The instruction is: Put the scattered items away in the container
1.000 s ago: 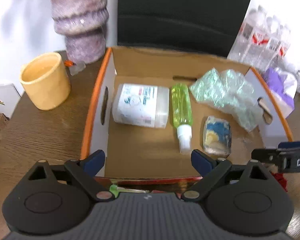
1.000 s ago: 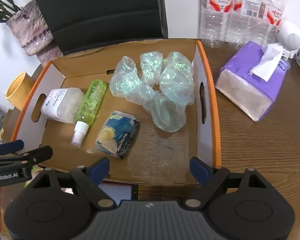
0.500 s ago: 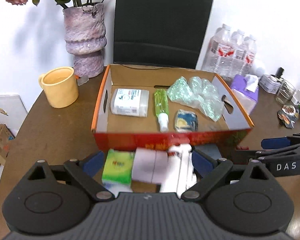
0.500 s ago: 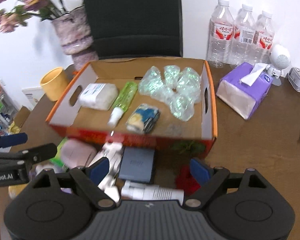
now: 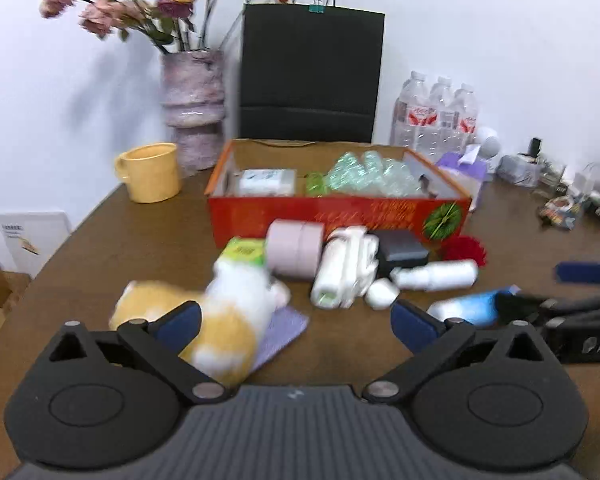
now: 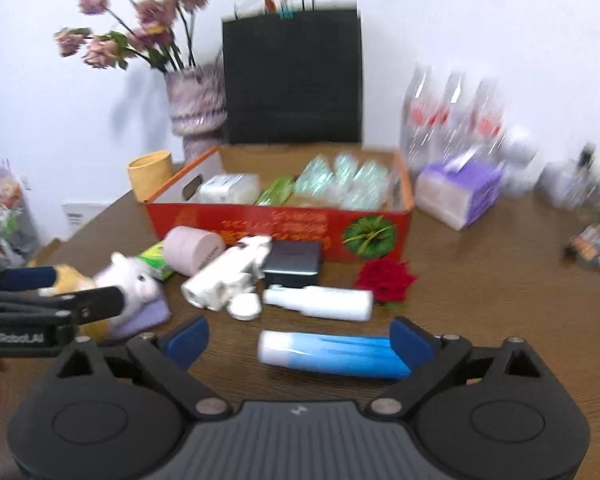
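Left gripper: you are holding the left gripper (image 5: 294, 318) low over the brown table (image 5: 100, 232) with its blue-tipped fingers (image 5: 178, 322) spread wide and nothing between them.
Right gripper: you are keeping the right gripper (image 6: 298, 338) spread as well; the blue tube (image 6: 332, 354) is lying crosswise on the table in the gap between its tips, and its right end is sitting against the right tip, though you are not squeezing it.
Container: the red cardboard box (image 5: 340, 214) is standing in the middle of the table beyond the loose items, already holding a white packet (image 5: 266, 182), a green bottle (image 6: 276, 192) and crinkled clear wrap (image 5: 364, 178).
Near the left gripper: an orange-and-white plush toy (image 5: 224, 312) is lying over a purple cloth (image 5: 282, 330), just ahead of your left fingertip.
Loose pile: a green pack (image 5: 244, 252), a pink roll (image 5: 296, 250), a bundle of white bags (image 5: 344, 272), a dark box (image 5: 402, 250), a white bottle (image 5: 436, 274) and a small white cap (image 5: 382, 294) are sitting close together right in front of the box.
Red flower: it (image 6: 384, 278) is lying by the box's front right corner.
Surroundings: a yellow mug (image 5: 150, 172), a vase of dried roses (image 5: 192, 112), a black paper bag (image 5: 310, 76), water bottles (image 5: 436, 118) and a purple tissue pack (image 6: 456, 194) are standing around the box.
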Tool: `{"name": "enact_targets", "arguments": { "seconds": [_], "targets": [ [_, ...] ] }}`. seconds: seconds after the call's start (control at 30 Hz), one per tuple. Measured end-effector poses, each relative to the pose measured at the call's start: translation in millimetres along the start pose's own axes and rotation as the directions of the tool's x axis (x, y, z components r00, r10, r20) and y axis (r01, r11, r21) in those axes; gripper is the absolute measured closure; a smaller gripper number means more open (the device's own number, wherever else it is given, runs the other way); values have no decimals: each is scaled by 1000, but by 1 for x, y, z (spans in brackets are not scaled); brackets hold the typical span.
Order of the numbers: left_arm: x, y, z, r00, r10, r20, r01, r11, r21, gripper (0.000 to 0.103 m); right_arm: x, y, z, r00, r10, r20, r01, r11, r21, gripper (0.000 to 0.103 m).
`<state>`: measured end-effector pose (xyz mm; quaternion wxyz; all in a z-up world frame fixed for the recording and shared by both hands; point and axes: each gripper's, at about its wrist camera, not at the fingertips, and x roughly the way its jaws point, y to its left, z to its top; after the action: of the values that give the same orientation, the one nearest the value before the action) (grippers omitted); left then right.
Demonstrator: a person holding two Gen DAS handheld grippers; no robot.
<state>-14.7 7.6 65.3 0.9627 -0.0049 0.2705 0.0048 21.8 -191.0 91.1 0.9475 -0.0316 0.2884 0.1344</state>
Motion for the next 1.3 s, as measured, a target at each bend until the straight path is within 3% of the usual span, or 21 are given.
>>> {"name": "enact_targets", "arguments": {
  "seconds": [0.07, 0.23, 0.3, 0.67, 0.73, 1.3],
  "targets": [
    [-3, 1, -17, 1000, -19, 7, 19, 1000, -8, 0, -6, 1, -19, 999, -28, 30, 28, 1000, -13, 6],
    [-1, -2, -37, 1000, -10, 7, 10, 1000, 14, 0, 1, -11, -46, 1000, 25, -7, -24, 996, 90, 6],
    [2, -5, -39, 1000, -14, -11, 15, 999, 35, 0, 7, -11, -49, 1000, 0, -24, 2, 995, 96, 6],
    [21, -2, -50, 993, -11, -113, 13, 1000, 13, 0, 26, 2, -63, 996, -53, -77, 56, 998, 31, 5],
    [26, -4, -51, 990, -5, -144, 9, 1000, 27, 0, 30, 2, -63, 994, -58, -95, 62, 997, 42, 0],
    [26, -7, -51, 989, -4, -149, 9, 999, 33, 0, 33, 6, -63, 992, -54, -111, 58, 998, 36, 0]
  ]
}}
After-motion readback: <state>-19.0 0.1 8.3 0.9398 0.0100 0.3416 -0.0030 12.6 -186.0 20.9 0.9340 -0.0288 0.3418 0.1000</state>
